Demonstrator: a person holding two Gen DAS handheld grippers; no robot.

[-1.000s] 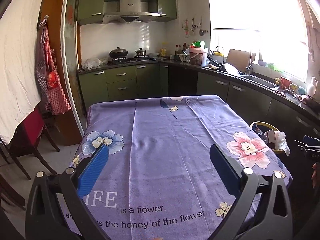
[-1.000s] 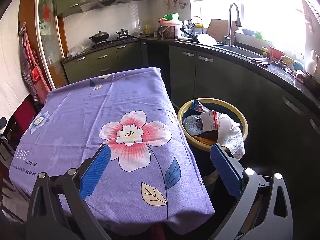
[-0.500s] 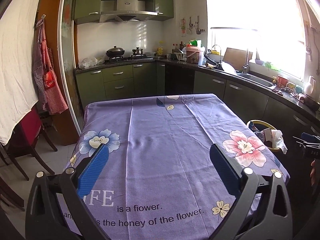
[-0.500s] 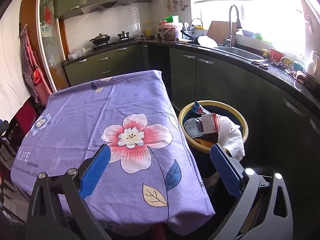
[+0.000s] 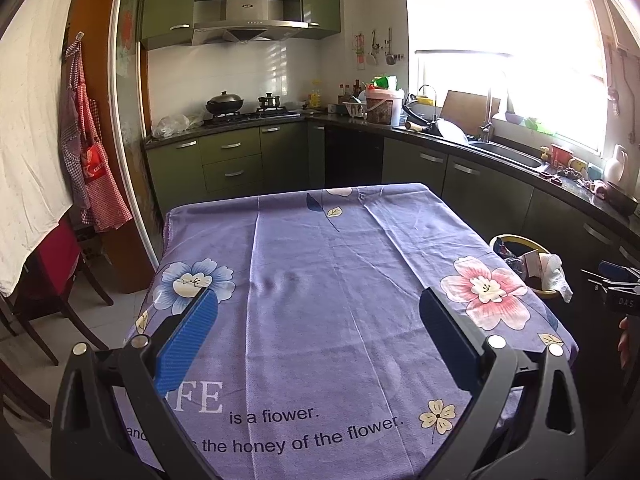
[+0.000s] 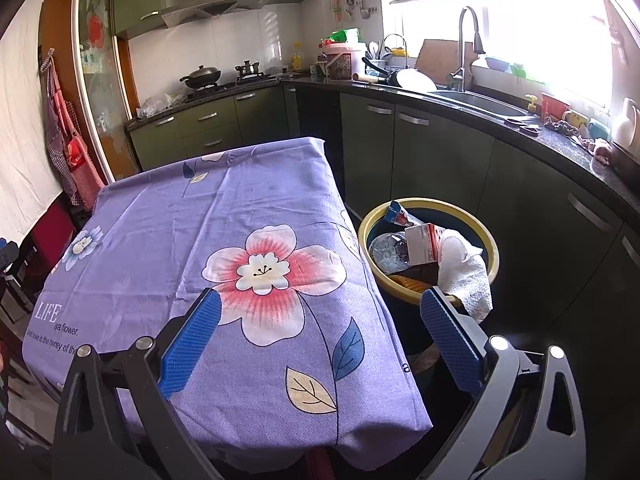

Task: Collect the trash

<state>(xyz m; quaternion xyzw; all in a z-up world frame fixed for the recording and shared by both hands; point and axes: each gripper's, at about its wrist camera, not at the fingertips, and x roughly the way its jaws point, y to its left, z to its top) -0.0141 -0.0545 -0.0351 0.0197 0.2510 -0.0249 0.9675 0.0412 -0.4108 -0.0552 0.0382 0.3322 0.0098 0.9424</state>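
Observation:
A yellow-rimmed trash bin (image 6: 493, 248) stands on the floor right of the table, also seen in the left wrist view as the bin (image 5: 505, 238). It holds a crushed plastic bottle (image 6: 386, 250), a small carton (image 6: 422, 244), a blue-red wrapper (image 6: 396, 215) and a white paper towel (image 6: 468, 276) draped over the rim. My left gripper (image 5: 318, 310) hangs open above the purple flowered tablecloth (image 5: 320, 280), holding nothing. My right gripper (image 6: 320, 310) is open too, above the table's right corner, its right finger (image 6: 450, 334) near the bin.
Green cabinets with a dark counter (image 6: 500, 120) wrap the back and right, carrying a stove, sink (image 6: 476, 100) and dishes. A red chair (image 5: 52, 272) and a hanging apron (image 5: 90, 160) stand left. The other gripper (image 5: 618, 286) and a hand show at the right edge.
Both views have pulled back and risen slightly, so the table and bin sit a little lower and farther. Both grippers stay open.

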